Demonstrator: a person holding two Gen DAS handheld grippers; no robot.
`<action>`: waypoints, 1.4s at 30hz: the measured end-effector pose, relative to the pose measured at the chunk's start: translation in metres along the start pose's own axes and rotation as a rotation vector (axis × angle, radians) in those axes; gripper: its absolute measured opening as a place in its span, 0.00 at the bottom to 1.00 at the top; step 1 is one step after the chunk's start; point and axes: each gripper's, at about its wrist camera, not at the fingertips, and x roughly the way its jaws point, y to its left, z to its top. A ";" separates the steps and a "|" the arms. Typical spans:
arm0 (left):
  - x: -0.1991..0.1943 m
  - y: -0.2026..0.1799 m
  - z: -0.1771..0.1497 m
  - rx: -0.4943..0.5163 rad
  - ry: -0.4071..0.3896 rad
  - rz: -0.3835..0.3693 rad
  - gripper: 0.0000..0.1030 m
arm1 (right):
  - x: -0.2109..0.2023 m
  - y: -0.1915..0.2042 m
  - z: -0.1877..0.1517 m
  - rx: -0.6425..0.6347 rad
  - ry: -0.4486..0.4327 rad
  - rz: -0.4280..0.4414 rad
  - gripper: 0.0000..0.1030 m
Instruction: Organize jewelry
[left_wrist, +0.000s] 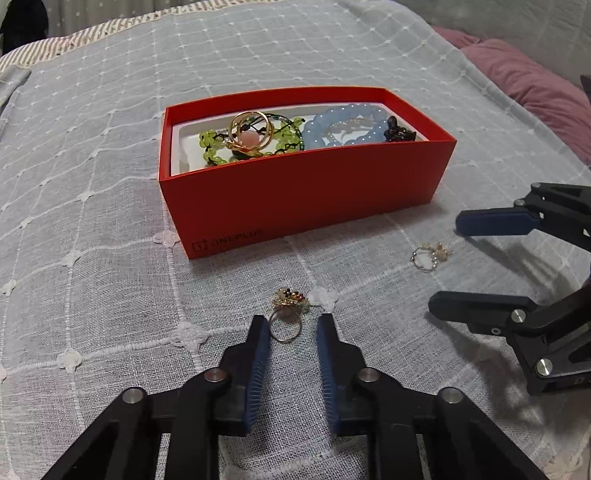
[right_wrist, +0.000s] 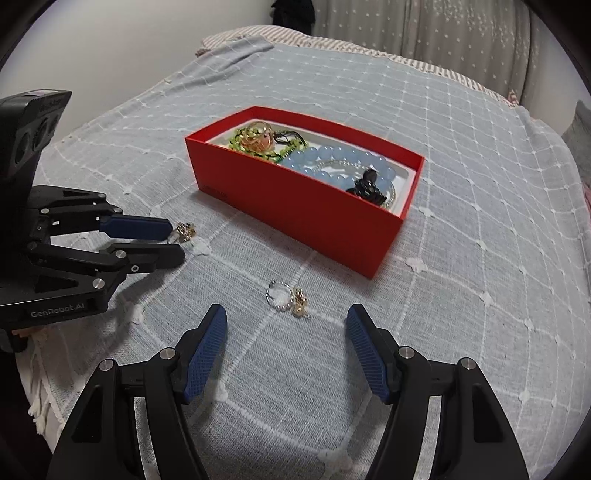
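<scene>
A red box (left_wrist: 303, 192) sits on the bed and holds a green bead bracelet (left_wrist: 214, 142), gold rings (left_wrist: 251, 131), a blue bead bracelet (left_wrist: 347, 123) and a black piece (left_wrist: 397, 131). It also shows in the right wrist view (right_wrist: 306, 218). A gold ring with a jewelled top (left_wrist: 286, 314) lies on the cloth between the tips of my open left gripper (left_wrist: 293, 326), not clasped. A small pearl ring with a gold charm (right_wrist: 288, 297) lies just ahead of my open right gripper (right_wrist: 286, 319). That ring also shows in the left wrist view (left_wrist: 430, 254), between the right gripper's fingers (left_wrist: 480, 301).
The bed is covered with a grey checked cloth (left_wrist: 92, 258). A pink blanket (left_wrist: 535, 88) lies at the far right. A curtain (right_wrist: 443, 33) hangs behind the bed. The left gripper (right_wrist: 173, 240) shows at the left of the right wrist view.
</scene>
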 end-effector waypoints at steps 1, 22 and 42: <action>0.001 0.000 0.001 0.002 0.002 0.000 0.06 | 0.001 0.001 0.001 -0.006 0.001 0.005 0.62; 0.001 0.002 0.001 -0.010 0.012 0.012 0.02 | 0.020 0.009 0.017 -0.146 0.001 0.022 0.13; -0.008 0.017 0.005 -0.069 -0.020 0.016 0.00 | -0.014 -0.025 0.028 0.015 -0.088 0.081 0.01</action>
